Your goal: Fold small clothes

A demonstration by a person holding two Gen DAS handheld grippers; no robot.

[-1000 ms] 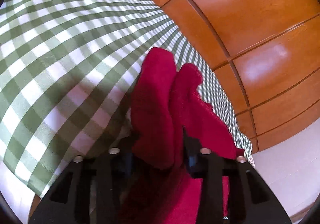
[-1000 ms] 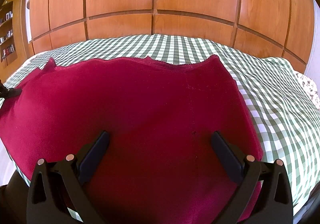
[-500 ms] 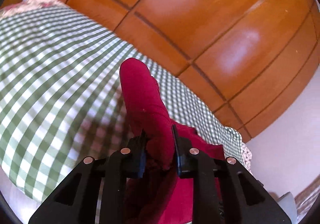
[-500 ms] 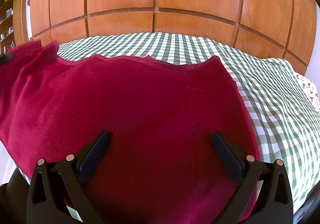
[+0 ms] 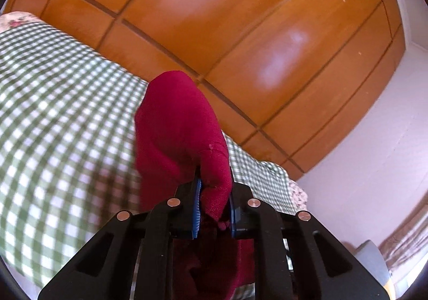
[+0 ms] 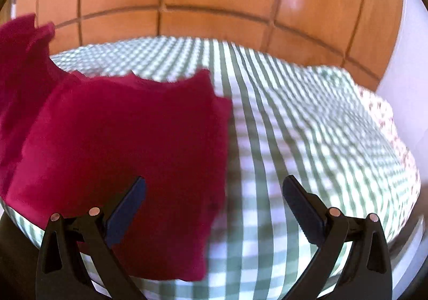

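one garment: red knit top (image 6: 128,139) lying on the checked bed (image 6: 307,126), soft, floppy, light
left gripper (image 5: 214,209): jaws just closing, pinching a lifted corner
right gripper (image 6: 214,209): jaws wide apart, nothing held
grab spot: probably the hem edge

Left tool (image 5: 214,209) jaws just closed to a narrow gap, pads pinching, right tool (image 6: 214,209) jaws spread wide

Both the left gripper (image 5: 214,209) and the right gripper (image 6: 214,206) are black plastic, with silver round screws and blue-faced jaws.
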